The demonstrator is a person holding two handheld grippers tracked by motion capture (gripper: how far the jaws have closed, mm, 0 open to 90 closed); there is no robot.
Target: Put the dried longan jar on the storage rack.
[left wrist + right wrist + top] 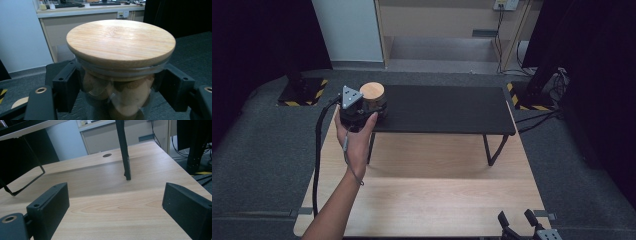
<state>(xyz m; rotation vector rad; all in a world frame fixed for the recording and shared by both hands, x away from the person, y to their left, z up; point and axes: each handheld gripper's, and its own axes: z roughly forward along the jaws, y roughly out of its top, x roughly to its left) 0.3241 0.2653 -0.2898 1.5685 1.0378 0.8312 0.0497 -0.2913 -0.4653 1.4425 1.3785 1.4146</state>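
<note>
A clear glass jar [372, 94] with a round wooden lid [120, 41] stands at the left end of a low black shelf [447, 107]. Pale brown lumps [130, 96] show through its glass. My left gripper [371, 110] is shut on the jar just under the lid, one jaw against each side, as the left gripper view [120, 92] shows. Whether the jar rests on the shelf or hangs just above it, I cannot tell. My right gripper [517, 220] sits at the table's near right corner, open, with bare wood between its jaws in the right gripper view [115, 205].
The black shelf stands on thin metal legs [489, 150] on a light wooden table [437, 200]. One leg [124, 150] rises close ahead of the right gripper. Grey carpet [257, 150] surrounds the table. Cabinets and cables line the back wall.
</note>
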